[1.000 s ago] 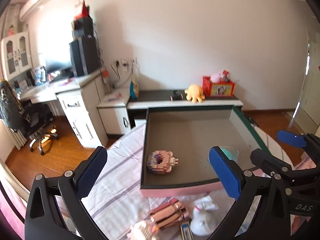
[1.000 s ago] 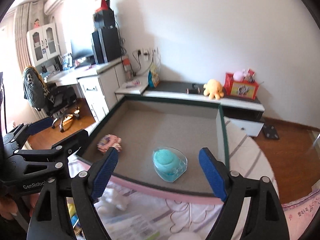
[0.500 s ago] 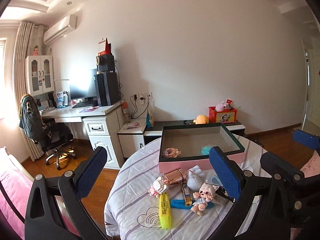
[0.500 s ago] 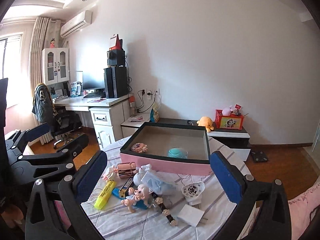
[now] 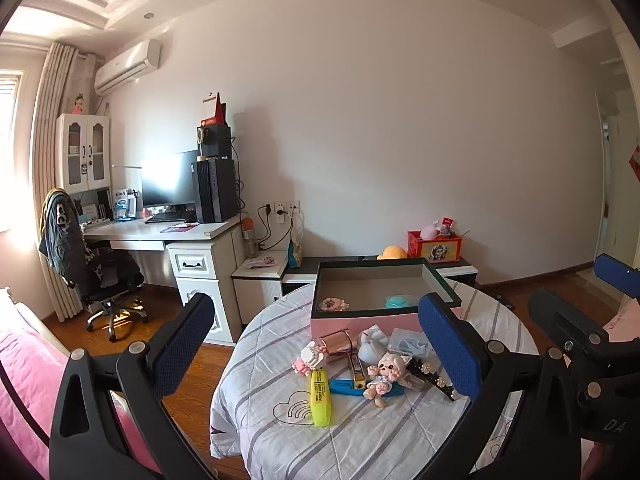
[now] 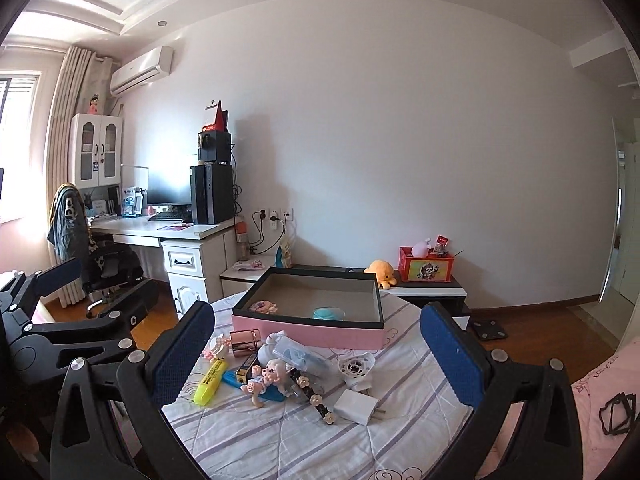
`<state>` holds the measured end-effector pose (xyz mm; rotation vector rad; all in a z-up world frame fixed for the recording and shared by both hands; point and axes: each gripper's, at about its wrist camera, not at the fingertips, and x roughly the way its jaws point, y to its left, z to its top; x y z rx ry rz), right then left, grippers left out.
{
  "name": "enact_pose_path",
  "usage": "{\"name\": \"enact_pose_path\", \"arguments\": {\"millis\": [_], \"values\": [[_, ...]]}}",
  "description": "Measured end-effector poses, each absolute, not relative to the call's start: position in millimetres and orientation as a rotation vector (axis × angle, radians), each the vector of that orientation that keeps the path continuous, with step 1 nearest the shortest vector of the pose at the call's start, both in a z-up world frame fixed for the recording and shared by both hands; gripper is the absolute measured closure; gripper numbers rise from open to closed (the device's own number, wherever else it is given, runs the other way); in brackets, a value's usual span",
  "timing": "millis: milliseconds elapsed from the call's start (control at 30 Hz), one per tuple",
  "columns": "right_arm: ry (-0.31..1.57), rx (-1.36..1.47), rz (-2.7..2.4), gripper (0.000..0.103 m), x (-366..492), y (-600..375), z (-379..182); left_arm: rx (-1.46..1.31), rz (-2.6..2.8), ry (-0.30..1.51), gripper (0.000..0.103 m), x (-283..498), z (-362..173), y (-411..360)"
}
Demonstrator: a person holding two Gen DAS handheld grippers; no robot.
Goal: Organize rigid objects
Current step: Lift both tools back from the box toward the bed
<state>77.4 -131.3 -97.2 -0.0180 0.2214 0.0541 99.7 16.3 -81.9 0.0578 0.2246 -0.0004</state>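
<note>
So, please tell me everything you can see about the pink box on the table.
The pink box is a shallow, rectangular, open tray with pink outer walls, a dark rim and a greyish inside; it looks like cardboard. It sits flat on the striped cloth at the far side of the round table. Inside lie a pink block toy on the left and a teal round item near the middle. Neither gripper touches it.
</note>
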Motion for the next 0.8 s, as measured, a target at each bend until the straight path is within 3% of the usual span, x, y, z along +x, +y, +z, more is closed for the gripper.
{"name": "enact_pose_path", "arguments": {"millis": [800], "values": [[0.222,-0.019,0.065,0.0,70.5,-129.9,-94.3,0.051,0.007,0.228,0.0,92.2,-84.0,15.5]]}}
